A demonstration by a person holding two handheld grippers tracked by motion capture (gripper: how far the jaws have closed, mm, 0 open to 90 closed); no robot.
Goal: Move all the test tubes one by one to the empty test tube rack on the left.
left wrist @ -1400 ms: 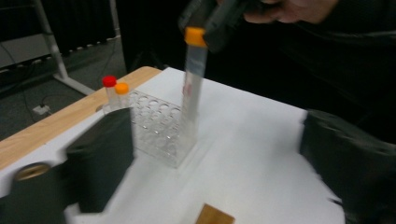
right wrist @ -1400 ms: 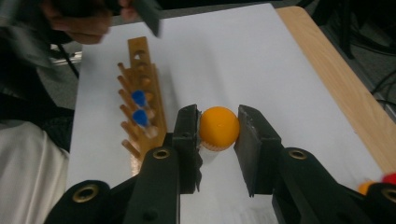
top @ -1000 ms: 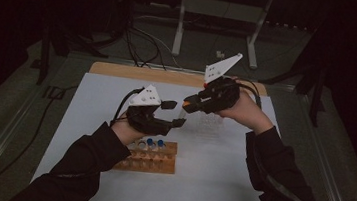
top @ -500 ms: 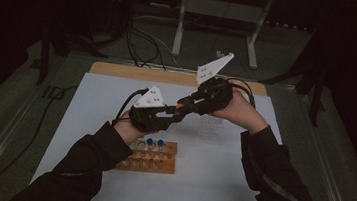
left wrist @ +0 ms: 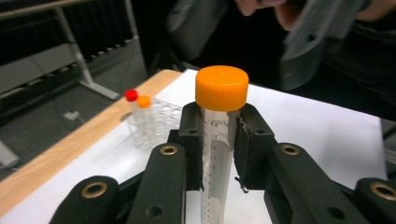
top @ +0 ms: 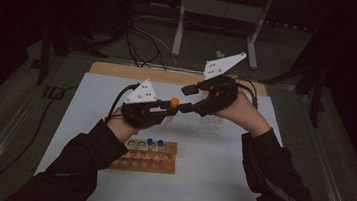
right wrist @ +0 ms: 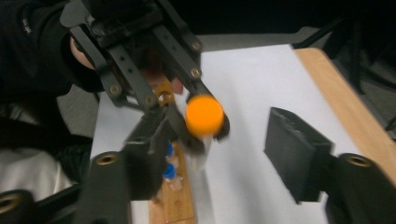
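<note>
So it's a clear plastic tube point(left wrist: 215, 158) with printed graduation marks up the side and a chunky orange screw cap point(left wrist: 222, 87) on top, cap still on. It's standing upright, pinched just under the cap between the left gripper point(left wrist: 217, 144) fingers point(left wrist: 190, 140), held up off the white counter point(top: 218, 185). From above, the orange cap point(top: 175, 101) sits between both hands

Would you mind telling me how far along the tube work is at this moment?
Done: two blue-capped tubes stand in the wooden rack. In hand: the left gripper clamps an orange-capped tube, with the open right gripper nearing its cap. Left: racking it; two tubes wait in the clear rack.
</note>
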